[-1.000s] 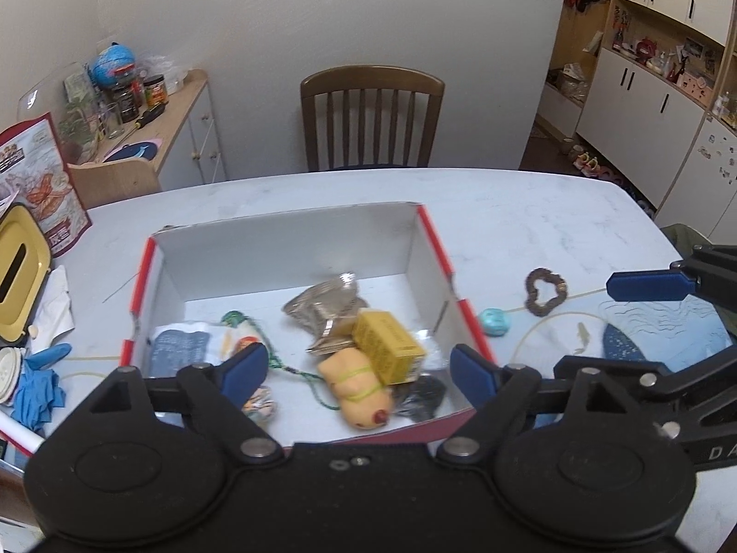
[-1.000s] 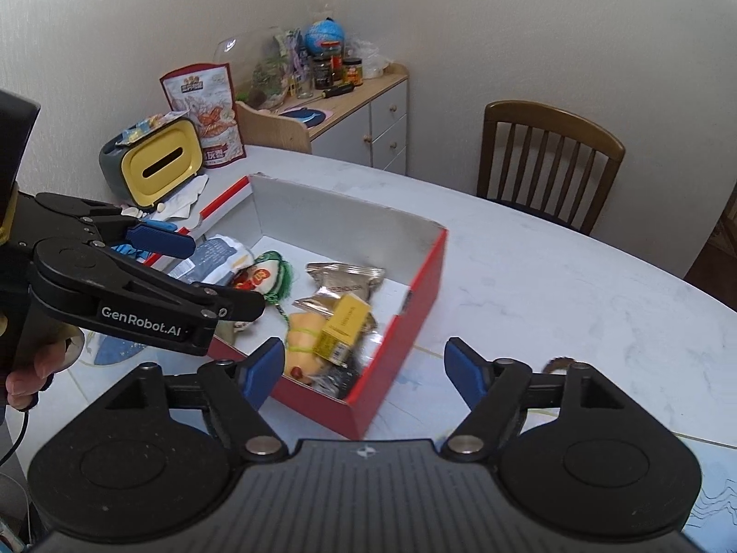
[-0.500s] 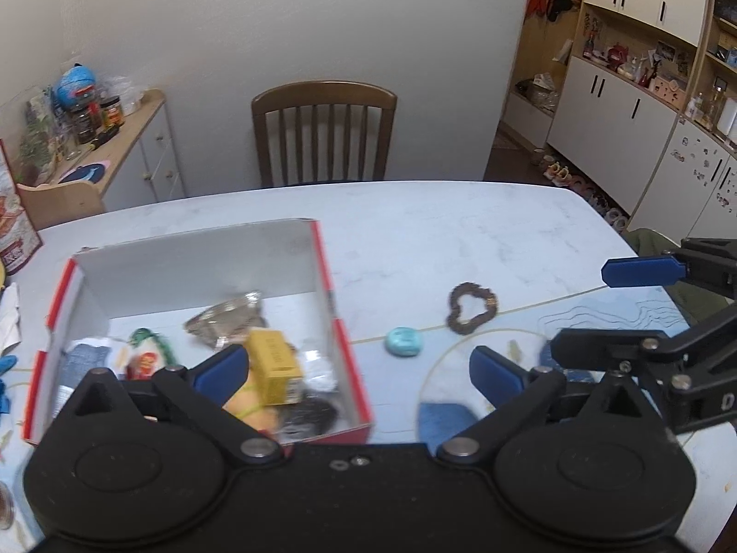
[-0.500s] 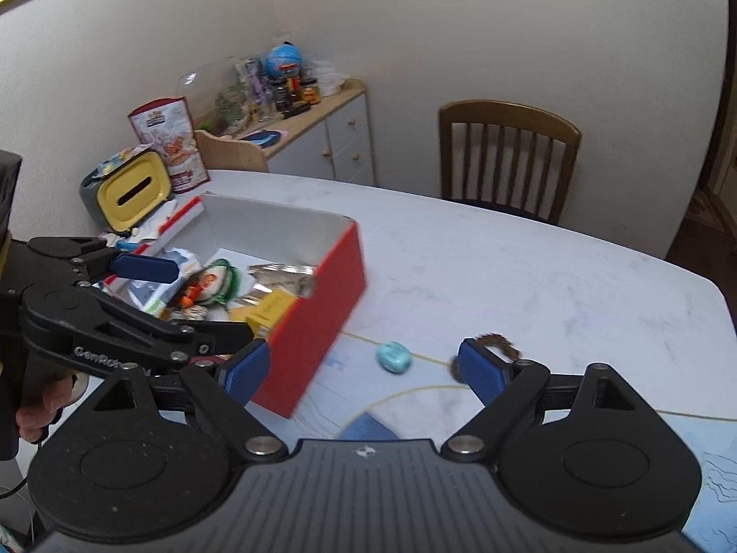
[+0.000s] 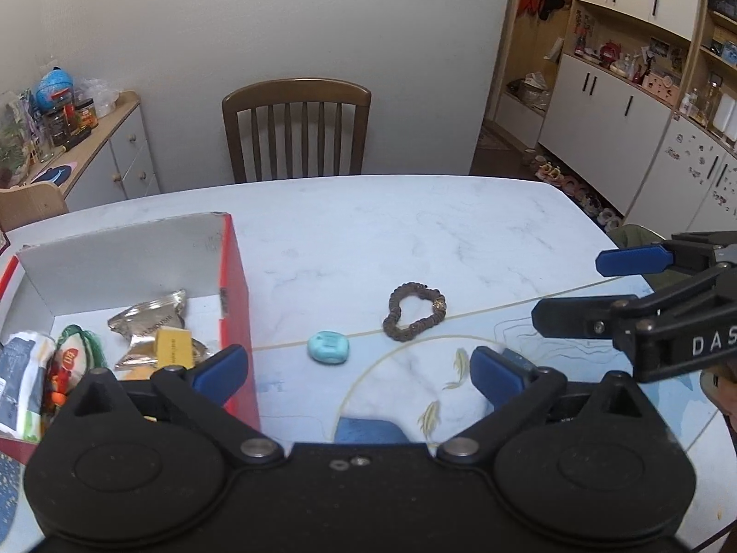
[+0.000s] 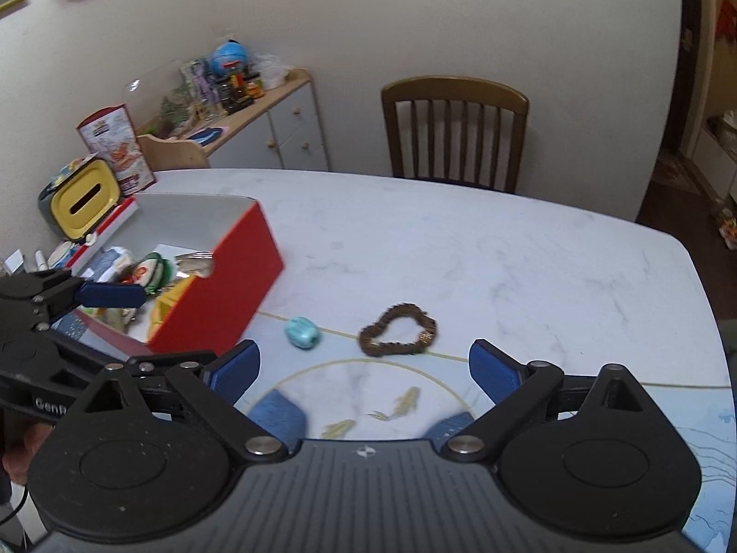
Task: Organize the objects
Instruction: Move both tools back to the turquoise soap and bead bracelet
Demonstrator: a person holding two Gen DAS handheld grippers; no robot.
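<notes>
A red cardboard box [image 5: 237, 295] [image 6: 221, 290] with white inner walls stands on the left of the table and holds snack packets, a yellow carton [image 5: 172, 345] and other small items. To its right on the tabletop lie a small turquoise object [image 5: 328, 347] [image 6: 301, 332] and a brown bead bracelet [image 5: 412, 311] [image 6: 398, 329]. My left gripper [image 5: 359, 373] hovers open just in front of the turquoise object, nothing between its blue pads. My right gripper [image 6: 364, 371] is open too, low over the table, near the bracelet. Each gripper appears at the other view's edge.
A marble-look table [image 5: 414, 230] with a blue fish-pattern mat [image 6: 391, 405] near me. A wooden chair [image 5: 297, 129] stands at the far side. A cluttered sideboard [image 6: 258, 106], a yellow-lidded bin [image 6: 83, 198] and a snack bag sit at the left. Cabinets [image 5: 622, 106] line the right wall.
Both grippers have swung right, away from over the box toward the turquoise object and bracelet; the box has slid to the left of both views. Both stay open and empty.
</notes>
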